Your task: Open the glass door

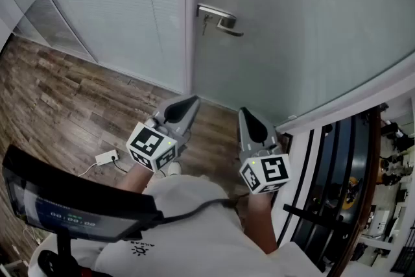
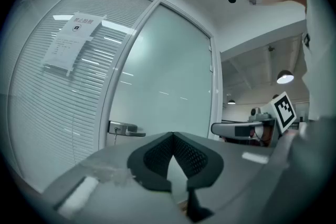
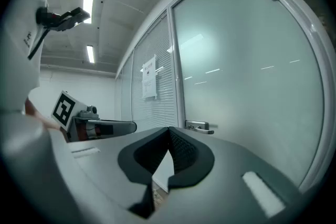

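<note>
**Standing at the door (image 1: 305,23), not touching it**

Holding both grippers level, well short of it. Tips of left gripper (image 1: 190,102) pressed together, empty. Same deal on right gripper (image 1: 245,113), squeezed tight on nothing. Door straight ahead, looking closed, handle (image 1: 220,19) on its left edge, untouched. Just left of it blinds (image 1: 130,16), wood floor (image 1: 65,94) underneath.

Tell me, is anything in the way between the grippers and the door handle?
No, nothing visible is. The left gripper and right gripper are short of the glass door, with only air above bare wooden floor between them and the door handle. Both pairs of jaws are shut and empty.
</note>
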